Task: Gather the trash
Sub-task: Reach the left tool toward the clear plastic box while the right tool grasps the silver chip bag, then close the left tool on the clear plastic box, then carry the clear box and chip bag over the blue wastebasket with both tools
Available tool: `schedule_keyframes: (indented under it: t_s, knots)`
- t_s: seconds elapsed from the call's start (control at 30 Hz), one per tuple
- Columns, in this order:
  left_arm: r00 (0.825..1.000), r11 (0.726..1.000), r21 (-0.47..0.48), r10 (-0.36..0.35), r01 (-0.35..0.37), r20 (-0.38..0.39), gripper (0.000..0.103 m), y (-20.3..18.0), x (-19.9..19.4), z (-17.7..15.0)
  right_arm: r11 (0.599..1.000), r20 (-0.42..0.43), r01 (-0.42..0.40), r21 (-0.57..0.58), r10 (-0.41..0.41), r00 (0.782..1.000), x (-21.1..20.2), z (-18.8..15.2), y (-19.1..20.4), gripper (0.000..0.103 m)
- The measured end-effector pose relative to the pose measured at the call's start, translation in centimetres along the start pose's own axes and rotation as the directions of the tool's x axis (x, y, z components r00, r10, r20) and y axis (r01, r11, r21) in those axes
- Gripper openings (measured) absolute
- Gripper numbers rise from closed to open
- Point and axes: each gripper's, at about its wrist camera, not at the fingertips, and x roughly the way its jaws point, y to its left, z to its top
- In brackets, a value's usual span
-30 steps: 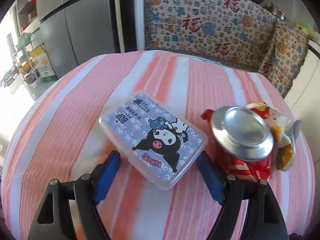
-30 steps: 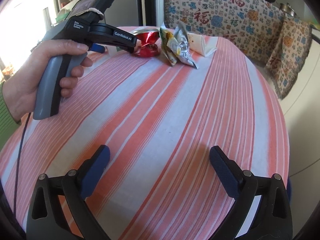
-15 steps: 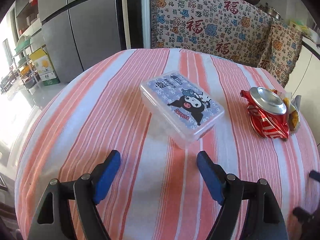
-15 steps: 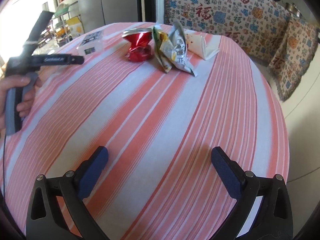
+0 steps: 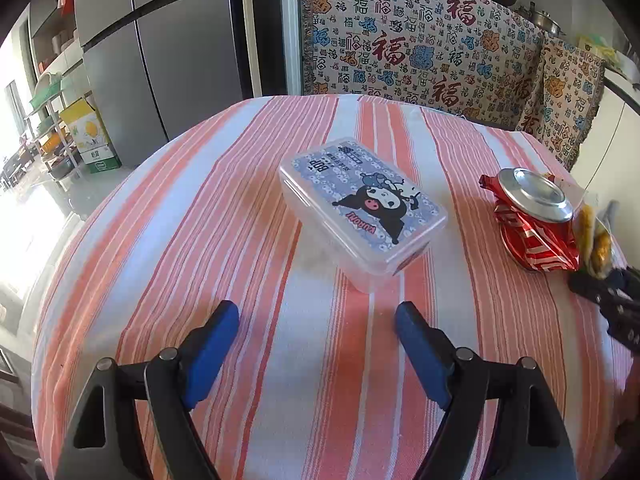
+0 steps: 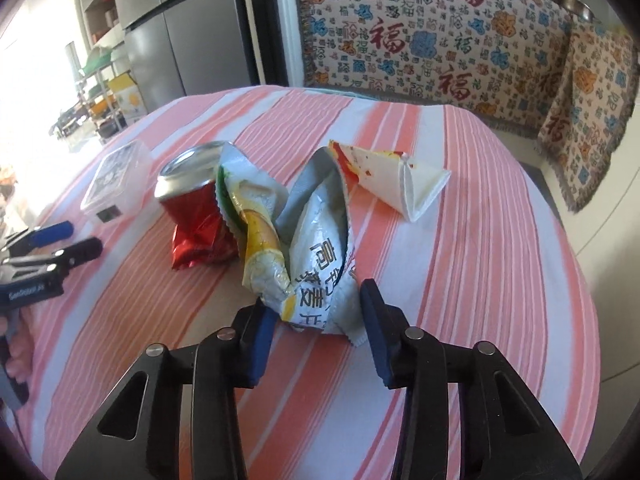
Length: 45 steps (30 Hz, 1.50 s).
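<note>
A crumpled snack wrapper [image 6: 308, 248] lies on the striped tablecloth, its near end between the fingers of my right gripper [image 6: 316, 312], which is open around it. A crushed red can [image 6: 196, 208] stands just left of the wrapper; it also shows in the left wrist view [image 5: 532, 220]. A white paper cone [image 6: 396, 184] lies behind the wrapper. My left gripper [image 5: 316, 320] is open and empty, a short way in front of a clear plastic box [image 5: 360, 208] with a cartoon lid.
The round table [image 5: 160, 240] drops off on all sides. A patterned sofa cover [image 6: 440, 40] stands behind it and a grey fridge [image 5: 168, 48] at the back left. The left gripper shows at the left of the right wrist view [image 6: 48, 248].
My right gripper has moved forward to the wrapper and narrowed around its near end. My left gripper has backed away from the plastic box, which was between its fingers a second ago.
</note>
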Motion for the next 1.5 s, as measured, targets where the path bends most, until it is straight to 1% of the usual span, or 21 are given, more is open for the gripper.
schedule_keyframes:
  t_s: [0.1,0.17,0.23,0.33,0.37,0.43,0.5,0.6,0.63,0.67,0.73,0.8,0.9,1.0,1.1,1.17,1.2,1.23,1.27,1.4,1.5]
  knots:
    - [1.000,1.000,-0.006,-0.011,0.011,0.004,0.082,0.1,-0.1,0.1,0.999,0.006,0.006,-0.035,-0.006,1.000,-2.4,-3.1,1.1,0.038]
    - [0.997,0.997,-0.032,-0.068,0.068,0.024,0.082,0.4,-0.8,0.7,0.999,0.007,-0.018,-0.028,0.018,1.000,-3.4,-4.3,1.5,0.038]
    - [0.993,0.991,-0.068,-0.113,0.114,0.029,0.082,0.4,-1.1,2.2,1.000,0.008,-0.014,-0.023,0.014,1.000,-3.5,-4.4,1.7,0.038]
    - [0.991,0.984,-0.113,-0.135,0.135,0.010,0.082,-0.2,-0.6,5.0,1.000,0.008,0.011,-0.018,-0.011,1.000,-3.2,-4.2,2.0,0.038]
    - [0.992,0.985,-0.119,-0.128,0.127,0.005,0.082,-0.4,-0.2,5.9,0.999,0.008,0.027,-0.030,-0.027,1.000,-3.1,-4.1,2.3,0.038]
    - [0.996,0.990,-0.116,-0.082,0.080,-0.015,0.082,-1.1,1.1,7.6,0.998,0.010,0.044,-0.047,-0.043,0.999,-3.1,-4.1,2.6,0.038]
    - [0.997,0.993,-0.109,-0.051,0.045,-0.053,0.082,-1.7,2.7,8.1,0.998,0.009,0.041,-0.044,-0.041,0.999,-3.0,-4.1,2.5,0.038]
    - [0.991,0.997,-0.078,-0.008,-0.002,-0.130,0.082,-2.6,4.9,8.1,0.999,0.009,0.034,-0.036,-0.034,0.999,-3.1,-4.3,2.5,0.039]
    - [0.992,0.997,-0.073,-0.001,-0.008,-0.127,0.082,-2.7,5.0,7.8,0.999,0.009,0.036,-0.037,-0.035,0.999,-3.1,-4.2,2.4,0.039]
    - [0.994,0.997,-0.074,-0.007,-0.001,-0.108,0.079,-2.6,4.8,7.5,0.999,0.009,0.036,-0.038,-0.036,0.999,-3.0,-4.2,2.4,0.039]
    - [0.996,0.997,-0.068,-0.032,0.026,-0.084,0.073,-2.5,4.0,6.6,0.999,0.009,0.030,-0.033,-0.030,1.000,-3.1,-4.2,2.2,0.039]
    - [0.995,0.998,-0.028,-0.058,0.056,-0.080,0.067,-2.6,2.8,5.4,1.000,0.010,0.018,-0.021,-0.018,1.000,-3.1,-4.2,2.0,0.039]
    - [0.990,0.991,0.061,-0.111,0.116,-0.083,0.066,-3.3,0.0,2.3,1.000,0.010,0.010,-0.001,-0.010,1.000,-3.6,-4.7,1.9,0.039]
    - [0.981,0.971,0.152,-0.174,0.185,-0.083,0.066,-4.5,-3.3,-1.8,1.000,0.012,-0.012,-0.001,0.012,1.000,-4.6,-6.0,2.9,0.039]
    - [0.977,0.957,0.195,-0.202,0.212,-0.072,0.067,-5.1,-6.1,-5.5,0.999,0.010,-0.033,-0.016,0.034,0.999,-5.5,-7.2,4.1,0.040]
    - [0.979,0.960,0.191,-0.196,0.203,-0.056,0.068,-5.1,-7.1,-7.1,0.999,0.009,-0.033,-0.014,0.033,0.999,-5.6,-7.6,4.7,0.053]
    - [0.983,0.964,0.189,-0.179,0.185,-0.051,0.073,-5.1,-7.2,-7.5,0.999,0.005,-0.042,-0.013,0.042,0.999,-5.6,-7.7,4.8,0.062]
    - [0.985,0.967,0.188,-0.171,0.175,-0.039,0.074,-5.0,-7.3,-7.7,0.999,-0.002,-0.046,-0.010,0.046,0.999,-5.5,-7.8,5.0,0.082]
    - [0.986,0.969,0.183,-0.162,0.165,-0.030,0.078,-5.0,-7.2,-7.9,0.999,-0.009,-0.042,-0.007,0.042,0.999,-5.4,-7.8,5.0,0.092]
    - [0.990,0.973,0.183,-0.139,0.142,-0.031,0.081,-5.3,-6.9,-7.7,0.998,-0.002,-0.059,0.034,0.059,0.998,-5.4,-7.8,4.4,0.093]
    - [0.989,0.974,0.175,-0.144,0.147,-0.034,0.082,-5.1,-7.0,-7.7,0.996,-0.006,-0.069,0.062,0.070,0.998,-5.9,-8.0,4.1,0.093]
